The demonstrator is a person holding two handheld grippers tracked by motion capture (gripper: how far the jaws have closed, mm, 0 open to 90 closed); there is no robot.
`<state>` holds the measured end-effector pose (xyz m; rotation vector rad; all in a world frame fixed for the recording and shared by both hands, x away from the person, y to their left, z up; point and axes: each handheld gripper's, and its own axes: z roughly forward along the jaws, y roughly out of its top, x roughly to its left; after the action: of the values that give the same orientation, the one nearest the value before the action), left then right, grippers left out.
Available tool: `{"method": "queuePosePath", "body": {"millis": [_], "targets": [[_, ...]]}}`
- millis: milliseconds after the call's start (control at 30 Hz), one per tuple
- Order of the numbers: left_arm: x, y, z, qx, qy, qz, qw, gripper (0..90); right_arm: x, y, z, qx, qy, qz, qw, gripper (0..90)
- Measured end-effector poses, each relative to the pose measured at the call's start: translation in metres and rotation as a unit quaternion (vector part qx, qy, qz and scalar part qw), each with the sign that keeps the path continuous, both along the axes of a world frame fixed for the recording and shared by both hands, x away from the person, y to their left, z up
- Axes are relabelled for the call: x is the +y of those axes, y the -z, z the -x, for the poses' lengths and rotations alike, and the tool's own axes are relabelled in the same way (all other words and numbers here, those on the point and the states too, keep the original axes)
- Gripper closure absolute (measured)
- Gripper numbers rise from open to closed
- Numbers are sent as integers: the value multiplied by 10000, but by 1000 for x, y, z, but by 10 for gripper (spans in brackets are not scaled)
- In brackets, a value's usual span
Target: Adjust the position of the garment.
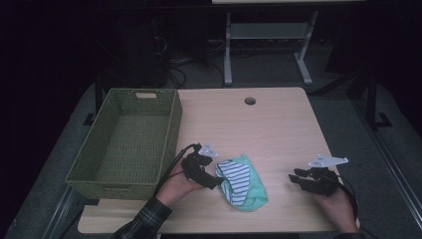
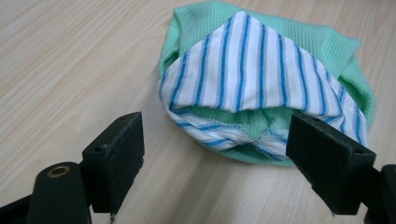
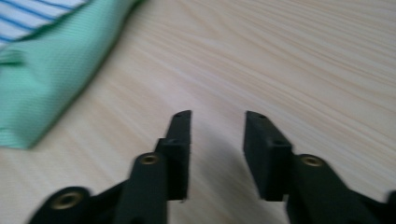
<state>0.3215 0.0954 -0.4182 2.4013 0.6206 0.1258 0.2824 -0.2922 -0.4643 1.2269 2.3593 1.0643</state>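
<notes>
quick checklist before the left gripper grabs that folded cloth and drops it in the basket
1. Left gripper open wide: ok.
2. Folded cloth lined up between its jaws: ok.
3. Jaws already closed on the cloth: not ok, no grip yet.
4. Right gripper apart from the cloth: ok.
5. Basket has room: ok, looks empty.
6. Fold will hold when lifted: cannot tell.

dark room, grey floor [image 1: 268, 69], metal table legs [image 1: 228, 50]

On the tabletop [image 1: 278, 124], the cloth [image 1: 242, 182] lies at 6 o'clock, left tool [image 1: 215, 180] touching it; basket [image 1: 127, 142] at 9; right tool [image 1: 294, 178] apart at 4.
</notes>
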Motion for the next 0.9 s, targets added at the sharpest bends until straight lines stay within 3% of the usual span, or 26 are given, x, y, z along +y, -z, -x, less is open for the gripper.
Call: {"method": "queuePosePath", "body": {"millis": [233,333,500,667,900], "targets": [[-4,-3,2,-40,153,81,9998,184,-13,8,-5,-144,441,135,9988,353],[-9,-4,4,-60,320,90,9994,184,-12,13,-7,-83,496,211,9985,270],[-19,-3,7,-25,523,120,9986,182,-11,18,-8,-213,514,217,9982,165],[-26,1,9,-29,798,-105,9967,182,-11,18,-8,-196,522,223,9982,149],[-35,14,8,-26,997,-408,9942,182,-10,18,-8,-188,551,228,9980,141]]}}
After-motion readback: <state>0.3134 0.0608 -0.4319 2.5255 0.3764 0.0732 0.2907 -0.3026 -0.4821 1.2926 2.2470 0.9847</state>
